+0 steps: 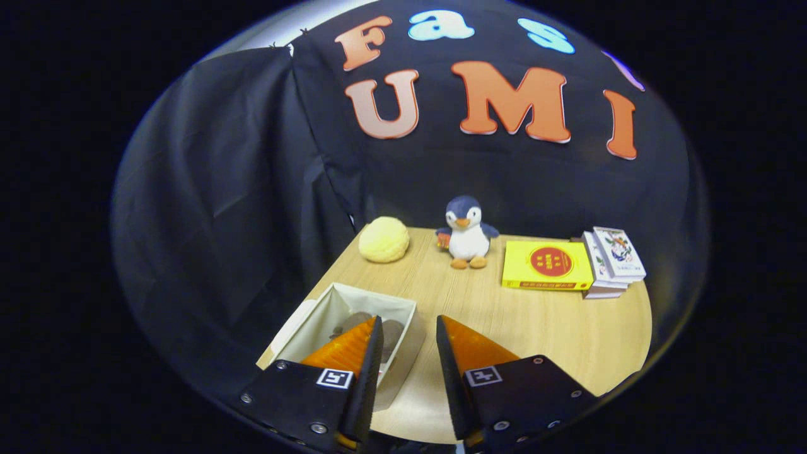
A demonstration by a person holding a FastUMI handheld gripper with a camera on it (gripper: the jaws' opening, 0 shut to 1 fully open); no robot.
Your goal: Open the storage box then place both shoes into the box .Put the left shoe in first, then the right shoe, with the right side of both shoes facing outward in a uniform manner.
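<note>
Hand-held gripper point(408, 328) hangs spread and empty above the counter point(536, 328); the open storage box point(403, 308) sits near left with dark shoes point(353, 321) apparently inside, so little seems left

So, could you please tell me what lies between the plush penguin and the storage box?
In the gripper view, bare wooden table separates the penguin from the open storage box; nothing lies between them.

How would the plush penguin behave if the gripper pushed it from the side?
The penguin looks soft and stuffed, so it is probably light and would give under the open gripper. It stands upright on small feet on the table, so it would likely tip over. It seems unlikely to break.
</note>
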